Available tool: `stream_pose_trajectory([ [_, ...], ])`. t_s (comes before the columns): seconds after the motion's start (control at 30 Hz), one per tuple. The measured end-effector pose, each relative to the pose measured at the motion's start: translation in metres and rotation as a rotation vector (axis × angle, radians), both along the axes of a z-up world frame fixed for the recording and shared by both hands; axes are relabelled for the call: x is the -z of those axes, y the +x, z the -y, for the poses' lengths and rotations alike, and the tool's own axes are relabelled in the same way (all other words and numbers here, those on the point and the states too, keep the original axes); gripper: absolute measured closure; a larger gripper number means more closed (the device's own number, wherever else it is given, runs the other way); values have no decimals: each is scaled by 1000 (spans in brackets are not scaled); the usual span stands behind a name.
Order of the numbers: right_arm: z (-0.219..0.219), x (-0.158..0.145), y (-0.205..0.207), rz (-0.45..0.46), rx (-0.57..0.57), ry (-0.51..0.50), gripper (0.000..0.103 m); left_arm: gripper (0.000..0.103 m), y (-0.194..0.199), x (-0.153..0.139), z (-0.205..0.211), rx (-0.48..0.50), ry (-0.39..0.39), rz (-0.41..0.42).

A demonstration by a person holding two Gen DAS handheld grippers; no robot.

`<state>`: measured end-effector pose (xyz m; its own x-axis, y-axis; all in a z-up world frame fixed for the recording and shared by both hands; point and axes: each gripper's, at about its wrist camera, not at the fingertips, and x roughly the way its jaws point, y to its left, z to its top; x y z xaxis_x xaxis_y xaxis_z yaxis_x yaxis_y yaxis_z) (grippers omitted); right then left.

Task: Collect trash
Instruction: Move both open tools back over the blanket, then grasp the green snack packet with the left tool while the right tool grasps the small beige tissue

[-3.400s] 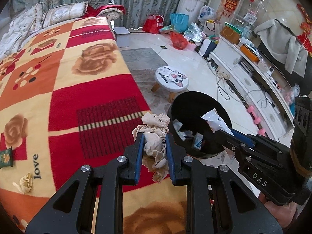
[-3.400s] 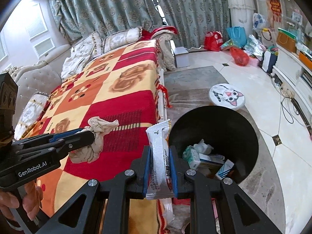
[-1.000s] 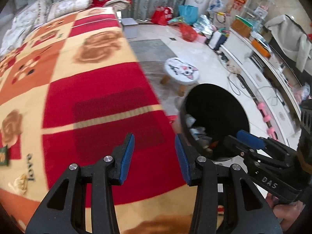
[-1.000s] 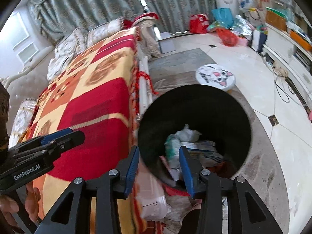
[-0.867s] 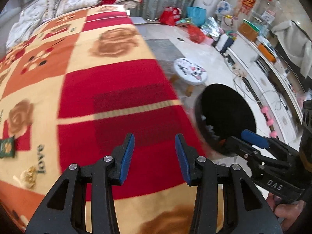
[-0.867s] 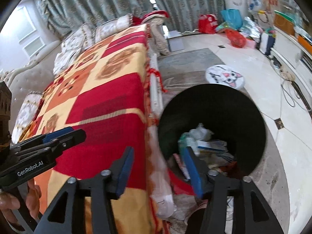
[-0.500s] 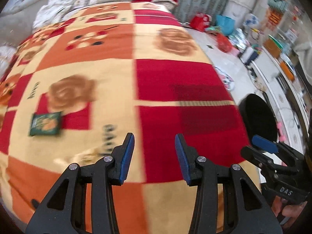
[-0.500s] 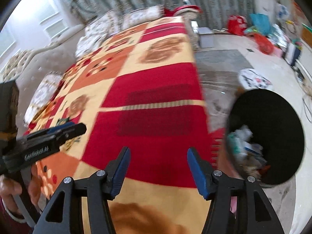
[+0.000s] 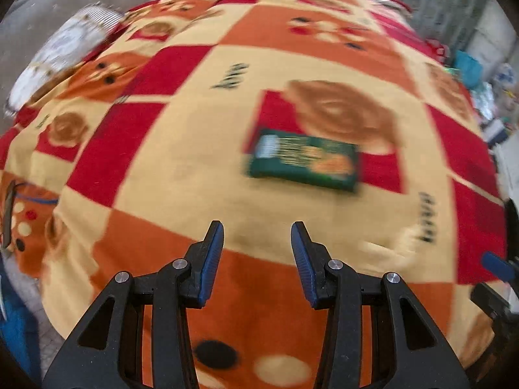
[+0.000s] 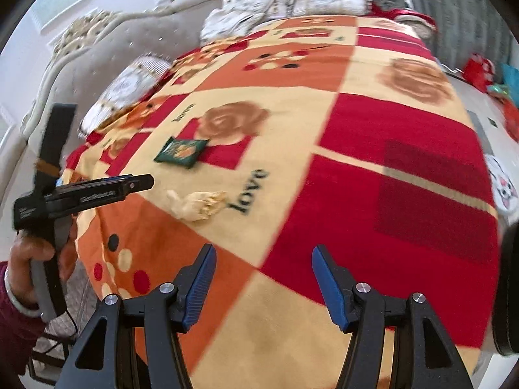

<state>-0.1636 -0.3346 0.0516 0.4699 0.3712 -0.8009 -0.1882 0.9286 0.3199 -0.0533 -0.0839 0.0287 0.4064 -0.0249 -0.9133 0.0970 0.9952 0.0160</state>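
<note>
Left gripper [image 9: 257, 236] jaws part open, empty, above checked red-orange blanket [image 9: 181, 168]; green flat snack packet [image 9: 303, 162] lies just ahead. Right gripper [image 10: 261, 262] jaws wider, empty; crumpled beige tissue wad [image 10: 198, 204] ahead-left on blanket

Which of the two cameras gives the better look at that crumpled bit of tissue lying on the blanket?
The right wrist view. There the crumpled tissue lies in plain sight on the blanket, beside the word "love". The left wrist view shows at most a pale smear low on the right, too blurred to identify; its clearest item is the green packet.
</note>
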Motion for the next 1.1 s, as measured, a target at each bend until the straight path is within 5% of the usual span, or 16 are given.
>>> stream_pose_trajectory([
  [0.23,-48,5,21,43,-133,-27,34,62,58,17,-6,-31,-22,16],
  [0.57,-85,29,54,35,-234,-25,34,62,107,3,25,51,-232,1],
  [0.6,-88,32,54,37,-232,-44,35,62,104,0,22,57,-262,-9],
  [0.73,-83,32,46,79,-202,-92,77,62,90,-2,22,73,-287,-29],
  [0.97,-35,13,29,99,-100,-54,80,50,69,0,54,157,-257,-9],
  [1.1,-14,7,20,94,-54,-54,80,48,65,12,76,161,-119,16],
])
